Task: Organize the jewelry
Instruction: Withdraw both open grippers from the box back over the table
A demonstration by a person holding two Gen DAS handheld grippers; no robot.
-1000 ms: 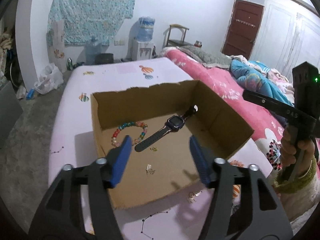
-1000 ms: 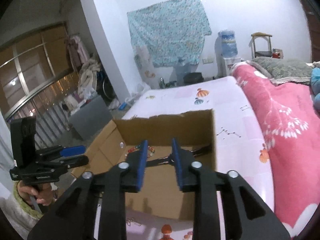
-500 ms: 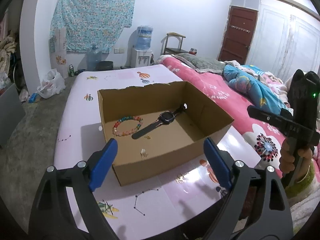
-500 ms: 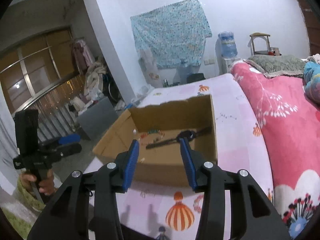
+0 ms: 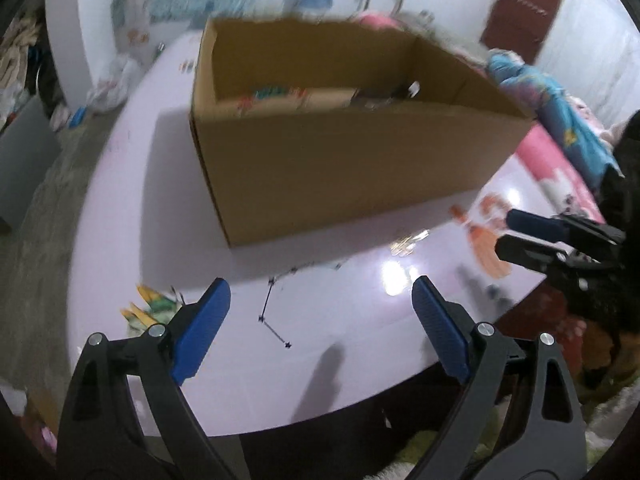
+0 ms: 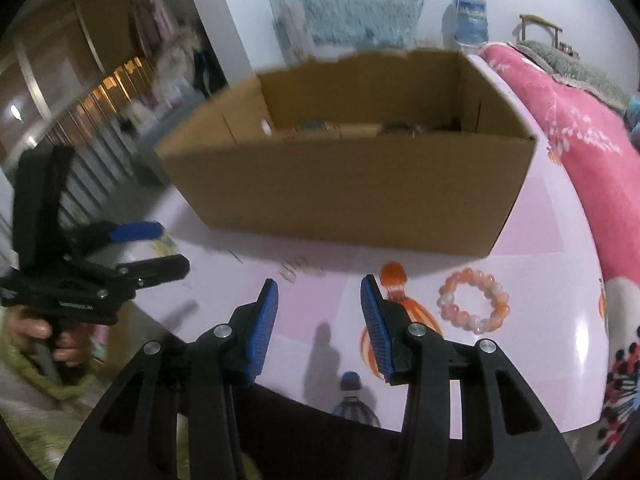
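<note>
With both my left gripper point(image 5: 320, 316) and right gripper point(image 6: 318, 312) empty, jaws just opening, the pink bead bracelet point(image 6: 474, 306) lay near the table's point(image 6: 560, 240) front edge outside the cardboard box point(image 6: 360, 188), where a glancing pinch might flick it off.
</note>
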